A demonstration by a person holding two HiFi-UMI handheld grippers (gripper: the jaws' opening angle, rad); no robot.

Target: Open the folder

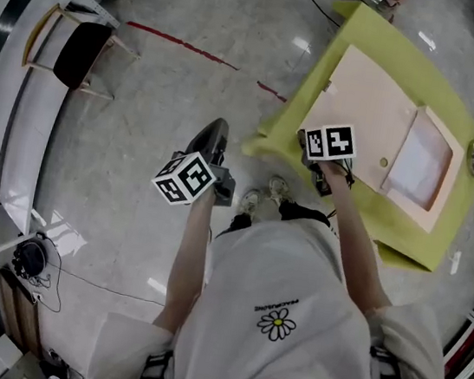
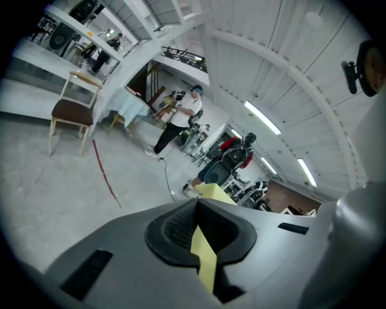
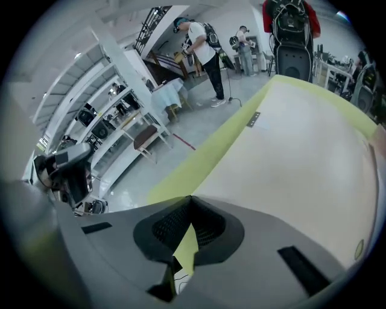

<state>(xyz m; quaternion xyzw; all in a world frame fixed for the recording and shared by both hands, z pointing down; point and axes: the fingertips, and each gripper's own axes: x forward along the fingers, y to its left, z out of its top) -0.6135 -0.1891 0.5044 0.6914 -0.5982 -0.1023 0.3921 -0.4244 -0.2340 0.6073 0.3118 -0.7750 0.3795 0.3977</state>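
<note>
Both sets of jaws are fully shut on nothing: left gripper (image 2: 200, 240) off-table, right gripper (image 3: 184, 240) at the folder (image 1: 368, 115) edge. Cover lies flat, so still pre-grasp. Next: reopen, pinch the cover.

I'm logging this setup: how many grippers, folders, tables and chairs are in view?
Grippers: 2, left gripper and right gripper
Folder: 1
Table: 1
Chair: 1
Total: 5

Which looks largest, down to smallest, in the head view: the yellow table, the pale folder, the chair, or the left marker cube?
1. yellow table
2. pale folder
3. chair
4. left marker cube, though it is nearer the camera
</note>
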